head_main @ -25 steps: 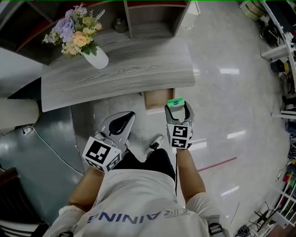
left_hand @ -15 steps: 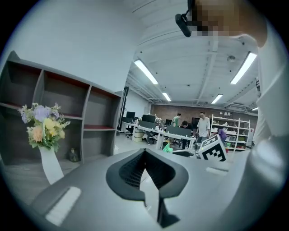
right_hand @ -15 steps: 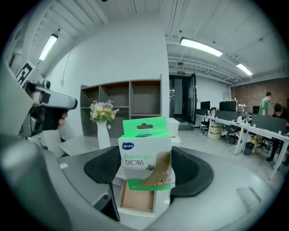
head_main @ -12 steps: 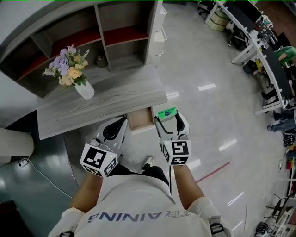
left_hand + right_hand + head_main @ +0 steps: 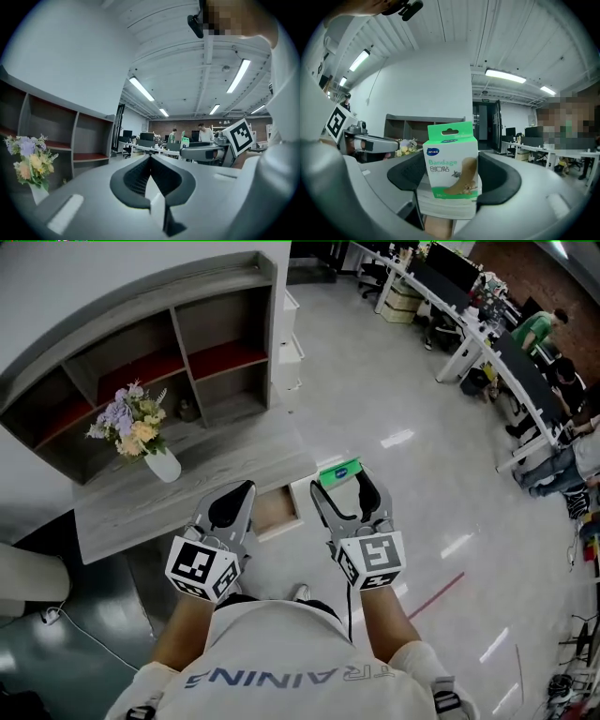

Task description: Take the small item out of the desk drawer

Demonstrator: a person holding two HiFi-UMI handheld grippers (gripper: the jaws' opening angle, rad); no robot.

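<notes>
1. My right gripper (image 5: 345, 486) stays clenched on the bandage box (image 5: 451, 164), now lifted well above the drawer (image 5: 275, 509), higher than a second ago
2. My left gripper (image 5: 236, 504) has risen too, jaws pressed together, empty
3. The drawer still hangs open; I judge the retrieval done

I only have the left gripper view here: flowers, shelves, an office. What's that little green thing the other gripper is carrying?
Observer: A green and white bandage box, upright, clamped between the jaws of the right gripper.
Operator: Is there a drawer anywhere? I see none.
Observer: Yes; the head view shows the desk drawer pulled open under the grey desktop.
Operator: Is the box over it?
Observer: No; there it shows to the drawer's right, with the shiny floor behind it.
</notes>
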